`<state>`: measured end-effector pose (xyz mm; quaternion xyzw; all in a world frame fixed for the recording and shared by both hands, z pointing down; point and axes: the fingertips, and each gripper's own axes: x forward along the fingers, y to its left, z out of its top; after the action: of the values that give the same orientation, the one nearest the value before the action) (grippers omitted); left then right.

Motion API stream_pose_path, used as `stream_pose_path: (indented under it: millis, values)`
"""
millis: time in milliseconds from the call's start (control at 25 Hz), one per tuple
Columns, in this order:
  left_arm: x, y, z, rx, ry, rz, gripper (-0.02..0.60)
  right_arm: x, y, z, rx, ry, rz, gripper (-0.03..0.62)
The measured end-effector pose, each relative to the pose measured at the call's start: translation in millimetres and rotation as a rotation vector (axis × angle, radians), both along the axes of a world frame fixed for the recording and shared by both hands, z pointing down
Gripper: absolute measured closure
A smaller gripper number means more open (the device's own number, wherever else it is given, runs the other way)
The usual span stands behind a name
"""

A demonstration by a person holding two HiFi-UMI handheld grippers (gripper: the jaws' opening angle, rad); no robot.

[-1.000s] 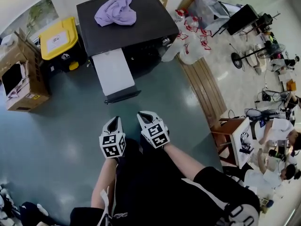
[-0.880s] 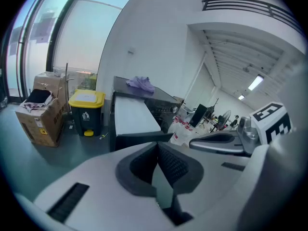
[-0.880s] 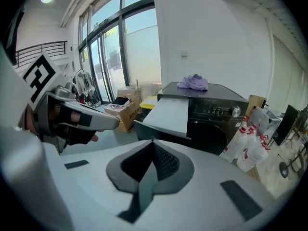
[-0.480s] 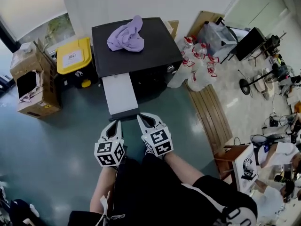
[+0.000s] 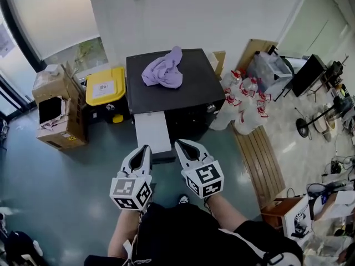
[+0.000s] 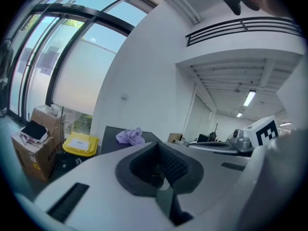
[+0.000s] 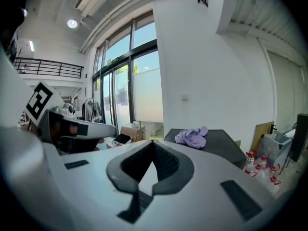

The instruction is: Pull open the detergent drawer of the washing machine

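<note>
Cardboard box (image 5: 55, 107) far left, yellow bin (image 5: 105, 86) next to it, and then the one that matters: the black washer (image 5: 188, 85) against the wall, purple cloth (image 5: 163, 71) heaped on its lid. From the left part of its front a white panel (image 5: 152, 132) juts straight out toward the person. I read that as the detergent drawer, already standing out, though this steep angle won't let me swear to it. Its long axis runs from the washer's front edge toward the person, and that is the line any pull must follow. Now the tongs: left gripper (image 5: 145, 147) has its jaws pressed together on nothing, its tip lying over the panel's near end in the head view. Right gripper (image 5: 183, 144) is likewise closed and empty, its tip just off the panel's right edge. So the left one lines up better, by my reckoning. Both gripper views look nearly level, with the washer's lid ahead and lower, so neither tip touches anything; the drawer lies ahead of and below them. Bottles (image 5: 244, 93) crowd the floor at the washer's right corner, clear of that line.
</note>
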<state>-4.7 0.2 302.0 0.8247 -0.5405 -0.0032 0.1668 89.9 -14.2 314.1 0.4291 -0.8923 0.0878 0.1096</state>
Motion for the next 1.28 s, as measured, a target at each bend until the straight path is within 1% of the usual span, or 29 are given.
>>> stream_pose_path:
  millis: [120, 240, 360, 440, 520, 600, 680, 760, 880, 1080, 1280]
  values:
    - [1, 7, -29, 0.067, -0.029, -0.004, 0.560, 8, 1, -31, 0.049, -0.026, 0.002, 0.585]
    - [-5, 16, -49, 0.127, -0.086, -0.040, 0.560, 21, 5, -53, 0.090, -0.042, 0.007, 0.585]
    - [-20, 27, -59, 0.163, -0.112, -0.096, 0.560, 35, 14, -67, 0.138, -0.050, 0.015, 0.585]
    - [-34, 33, -64, 0.177, -0.127, -0.152, 0.560, 43, 20, -73, 0.182, -0.033, 0.024, 0.585]
    - [-46, 37, -67, 0.199, -0.170, -0.205, 0.560, 47, 25, -73, 0.222, -0.016, 0.036, 0.585]
    - [-51, 36, -64, 0.224, -0.206, -0.230, 0.560, 49, 23, -69, 0.240, -0.025, 0.046, 0.585]
    - [-52, 27, -56, 0.226, -0.219, -0.228, 0.560, 46, 16, -64, 0.257, -0.034, 0.048, 0.585]
    - [-52, 19, -46, 0.223, -0.226, -0.226, 0.560, 40, 8, -58, 0.281, -0.015, 0.044, 0.585]
    - [-48, 14, -39, 0.224, -0.238, -0.224, 0.560, 33, 2, -53, 0.281, 0.004, 0.041, 0.585]
    - [-38, 17, -48, 0.243, -0.221, -0.203, 0.560, 31, 1, -58, 0.283, 0.000, 0.046, 0.585]
    - [-42, 17, -52, 0.240, -0.218, -0.209, 0.560, 34, -1, -58, 0.277, 0.009, 0.059, 0.585]
